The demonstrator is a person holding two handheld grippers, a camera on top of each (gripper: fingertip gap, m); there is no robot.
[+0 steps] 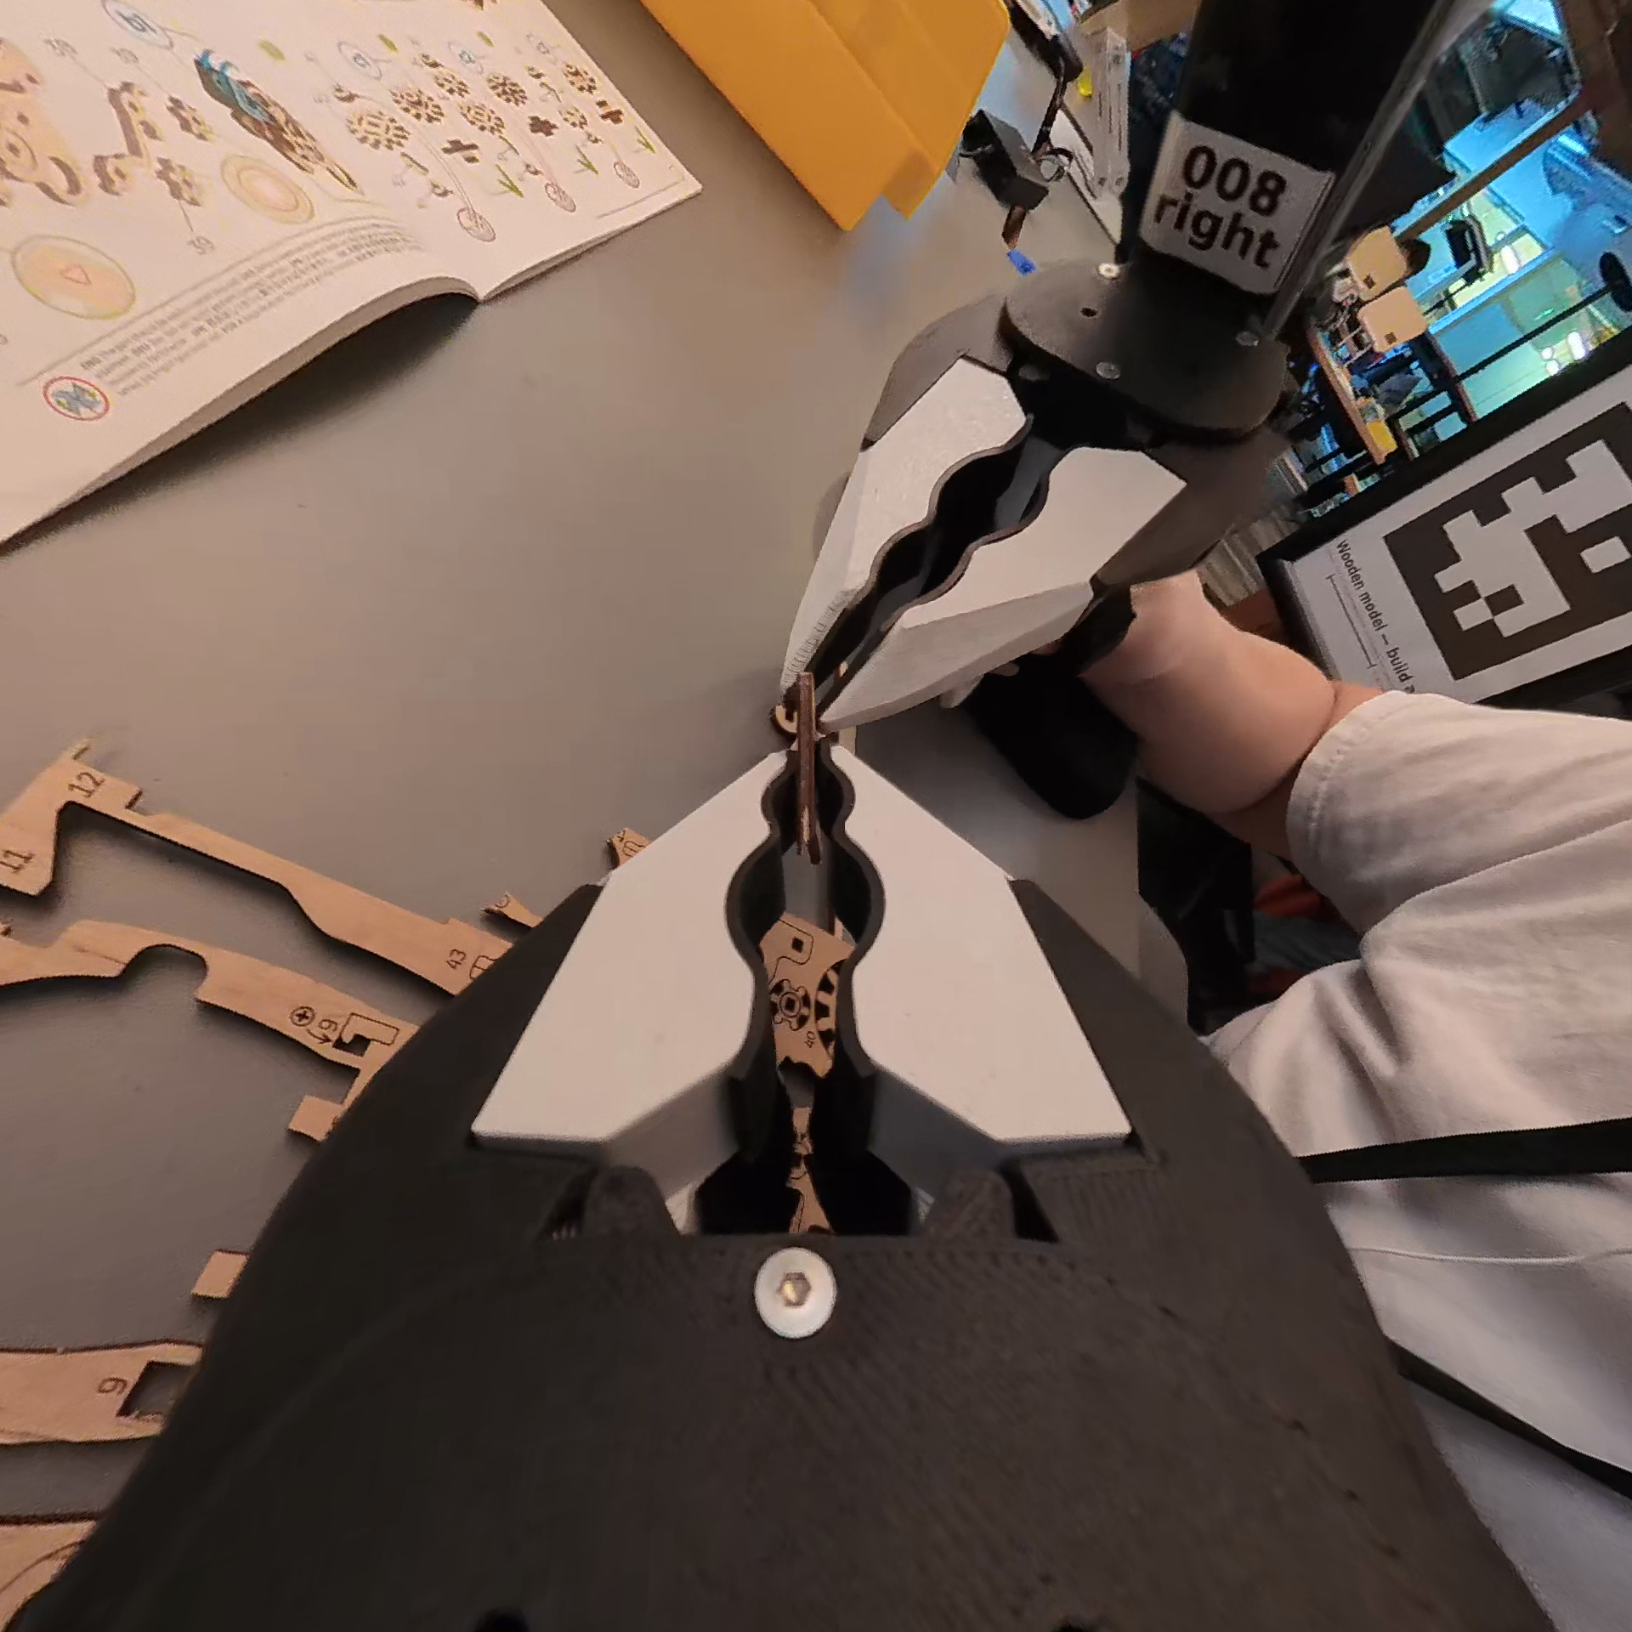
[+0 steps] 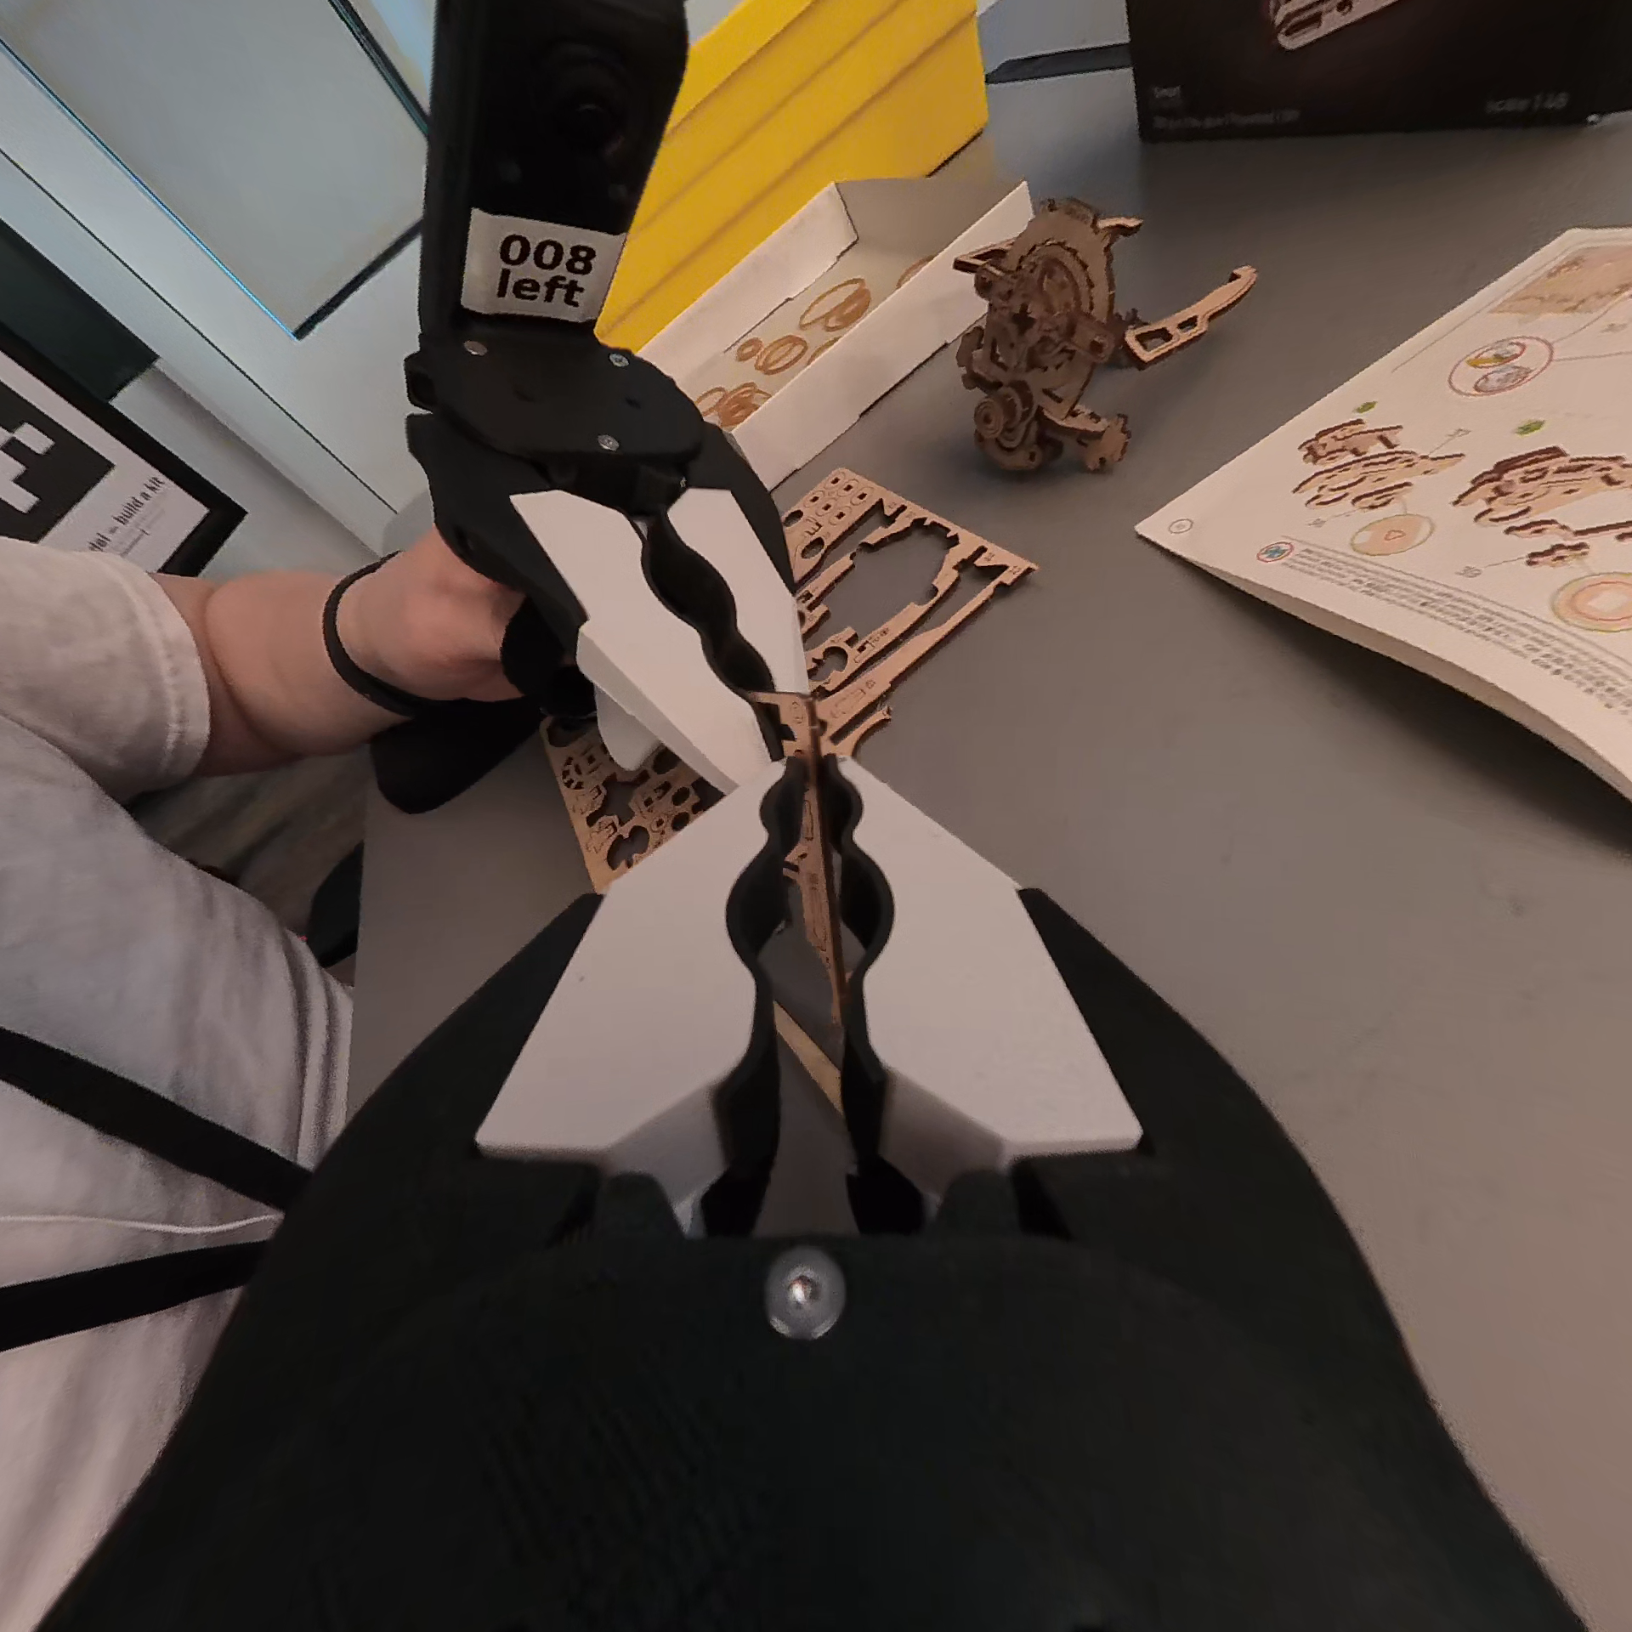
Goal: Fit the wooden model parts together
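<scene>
Wooden model parts meet in the air between my two grippers, just above the grey table [image 2: 1148, 883]. My left gripper [image 1: 805, 768] has its jaws pressed together on a thin wooden piece [image 1: 805, 795] seen edge-on, which stands up out of the fingertips. My right gripper [image 2: 808, 777] is likewise pinched on a flat wooden strip [image 2: 817, 865] that runs back between its fingers, also nearly edge-on to its camera. The two tips come together nose to nose, and the held pieces touch there; I cannot tell whether they have actually slotted into each other. Below my left fingers lies a cut-out plywood sheet [image 1: 265, 892] with numbered spaces, flat on the table. Farther off, in the right wrist view, a part-built wooden gear model [image 2: 1051, 336] stands upright beside an open white tray [image 2: 883, 353] of ring-shaped pieces, with a yellow bin [image 2: 795, 115] behind it. An open instruction booklet [image 2: 1431, 530] lies well to the side, and a dark box [image 2: 1378, 62] sits at the table's far edge.
</scene>
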